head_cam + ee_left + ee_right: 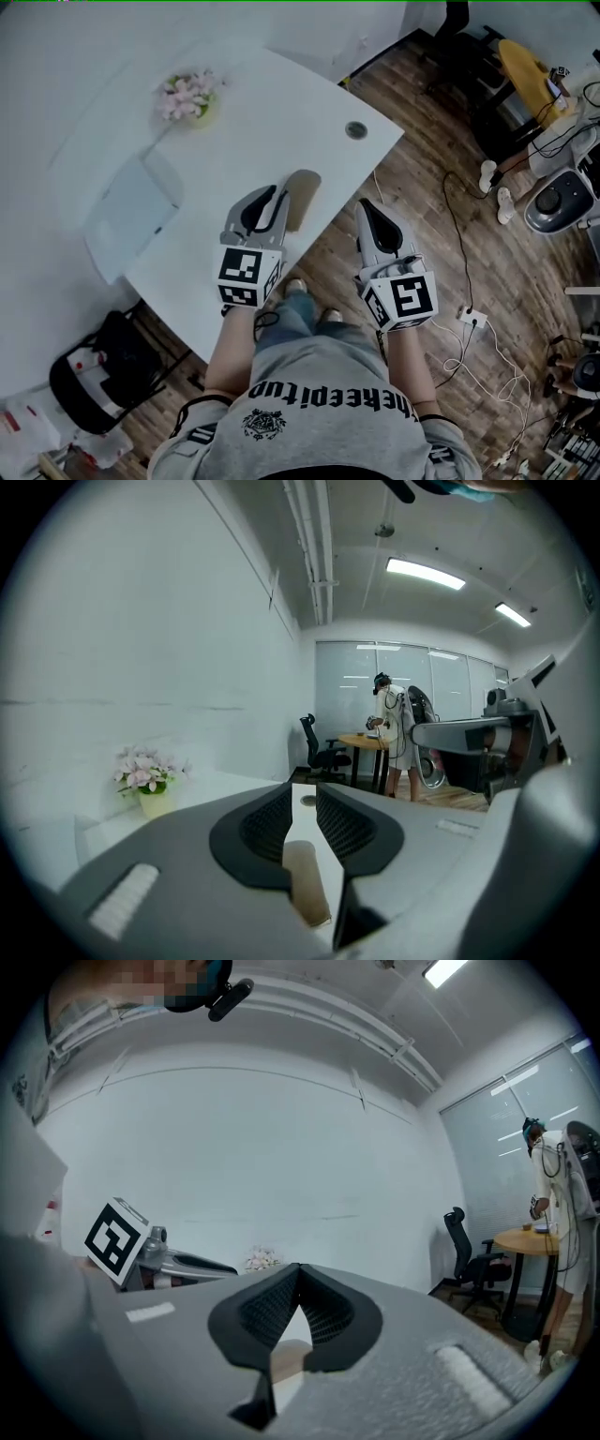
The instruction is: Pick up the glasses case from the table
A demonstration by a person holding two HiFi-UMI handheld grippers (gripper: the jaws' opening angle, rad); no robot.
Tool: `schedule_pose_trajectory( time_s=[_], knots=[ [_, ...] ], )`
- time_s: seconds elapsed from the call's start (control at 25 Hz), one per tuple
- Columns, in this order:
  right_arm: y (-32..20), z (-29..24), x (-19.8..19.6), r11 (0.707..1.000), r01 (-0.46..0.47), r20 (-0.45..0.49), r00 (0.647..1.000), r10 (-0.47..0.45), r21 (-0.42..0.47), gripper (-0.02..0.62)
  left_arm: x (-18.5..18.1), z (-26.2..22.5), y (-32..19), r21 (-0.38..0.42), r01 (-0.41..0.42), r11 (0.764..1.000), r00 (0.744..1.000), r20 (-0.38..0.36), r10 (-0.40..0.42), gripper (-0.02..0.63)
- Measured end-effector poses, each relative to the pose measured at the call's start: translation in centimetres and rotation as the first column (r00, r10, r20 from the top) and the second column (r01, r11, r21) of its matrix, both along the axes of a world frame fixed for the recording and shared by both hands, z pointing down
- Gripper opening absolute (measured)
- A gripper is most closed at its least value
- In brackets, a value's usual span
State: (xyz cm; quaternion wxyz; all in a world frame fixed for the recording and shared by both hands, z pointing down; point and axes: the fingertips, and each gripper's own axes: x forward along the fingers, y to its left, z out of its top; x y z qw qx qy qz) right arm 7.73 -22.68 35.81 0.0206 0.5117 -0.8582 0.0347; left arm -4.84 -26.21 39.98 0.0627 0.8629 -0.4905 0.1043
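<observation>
The glasses case [302,194] is a tan oblong lying on the white table [281,94] near its front edge. My left gripper [279,195] is low over the table with its tips right beside the case's left side. In the left gripper view the jaws of my left gripper [300,816] stand a narrow gap apart, and the case [307,885] shows through that gap, untouched by the pads. My right gripper [367,208] hangs past the table's edge over the wooden floor. In its own view the right gripper [298,1274] has its tips meeting, with nothing between them.
A pot of pink flowers [187,96] stands at the table's back, with a pale translucent sheet [131,211] to the left and a round cable grommet [355,129] to the right. A black bag [103,375] sits on the floor left; cables and a power strip [469,317] lie right. A person [389,728] stands far off.
</observation>
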Motion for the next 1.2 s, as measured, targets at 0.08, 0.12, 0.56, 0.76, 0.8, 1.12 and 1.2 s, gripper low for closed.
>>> schedule_pose_trajectory(
  time_s=[0.08, 0.12, 0.56, 0.76, 0.8, 1.12, 1.2],
  knots=[
    [-0.3, 0.4, -0.1, 1.0, -0.015, -0.004, 1.0, 0.015, -0.012, 0.003, 0.3, 1.3, -0.6, -0.034, -0.022, 0.999, 1.0, 0.014, 0.023, 0.112],
    [-0.5, 0.6, -0.1, 1.0, -0.022, -0.006, 1.0, 0.022, -0.018, 0.003, 0.5, 2.0, -0.9, -0.051, -0.032, 0.998, 0.999, 0.021, 0.033, 0.121],
    [-2.3, 2.1, 0.4, 0.993, -0.095, -0.05, 0.995, 0.091, -0.07, 0.003, 2.9, 8.9, -4.0, -0.201, -0.117, 0.972, 0.987, 0.089, 0.137, 0.242],
    [-2.8, 2.6, 0.5, 0.989, -0.116, -0.058, 0.992, 0.111, -0.09, 0.003, 3.7, 11.6, -4.8, -0.26, -0.126, 0.957, 0.98, 0.114, 0.16, 0.307],
    [-2.9, 2.7, 0.6, 0.988, -0.12, -0.062, 0.991, 0.114, -0.093, 0.003, 3.7, 12.1, -5.1, -0.27, -0.121, 0.955, 0.98, 0.123, 0.159, 0.322],
    [-3.4, 3.4, 1.1, 0.981, -0.151, -0.08, 0.987, 0.142, -0.12, 0.003, 4.3, 15.7, -5.9, -0.343, -0.108, 0.933, 0.965, 0.19, 0.181, 0.392],
    [-3.5, 3.4, 1.3, 0.98, -0.156, -0.089, 0.985, 0.146, -0.125, 0.003, 4.4, 16.3, -6.0, -0.352, -0.104, 0.93, 0.961, 0.206, 0.186, 0.408]
  ],
)
